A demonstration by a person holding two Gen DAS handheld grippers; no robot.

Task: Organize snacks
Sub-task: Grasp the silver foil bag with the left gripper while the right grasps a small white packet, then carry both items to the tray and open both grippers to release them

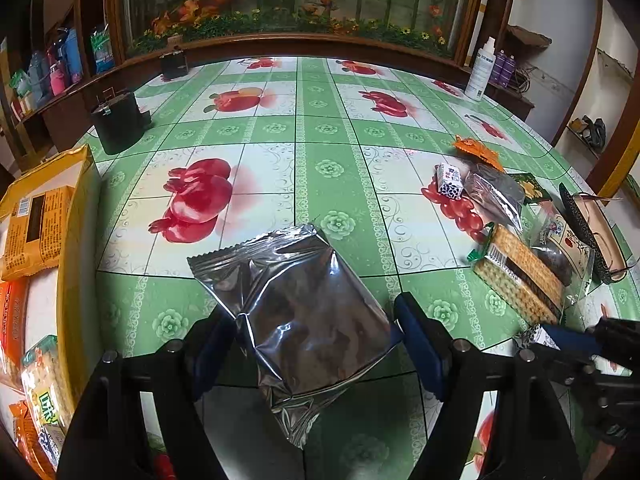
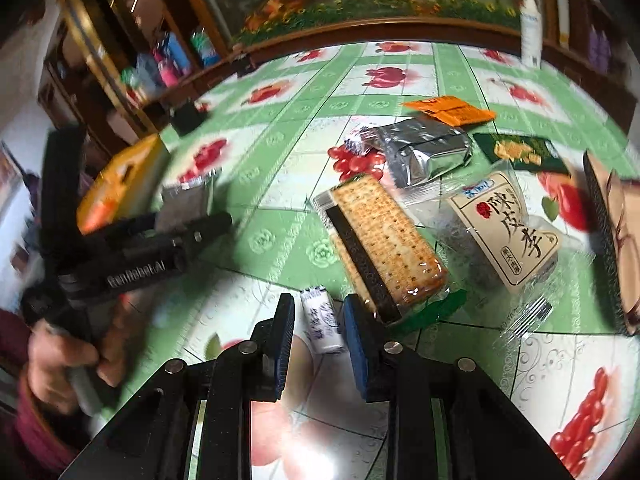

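Note:
My left gripper point(image 1: 316, 320) is shut on a silver foil snack pouch point(image 1: 296, 308) and holds it above the green tablecloth point(image 1: 328, 168). A yellow box point(image 1: 48, 216) with several snack packs stands at the left edge. My right gripper point(image 2: 318, 320) has its jaws around a small white-and-blue wrapped candy point(image 2: 322, 322); I cannot tell whether they press it. Beyond it lie a cracker pack point(image 2: 384, 240), a clear plum bag point(image 2: 508, 228), a silver pouch point(image 2: 424, 152), an orange packet point(image 2: 452, 110) and a dark green packet point(image 2: 520, 152). The left gripper point(image 2: 168, 232) shows at the left, blurred.
A black holder point(image 1: 118, 122) stands at the far left of the table, a white spray bottle point(image 1: 480, 70) at the far right. A brown patterned bag point(image 2: 612, 240) lies at the right edge. A wooden cabinet rail point(image 1: 304, 42) runs behind the table.

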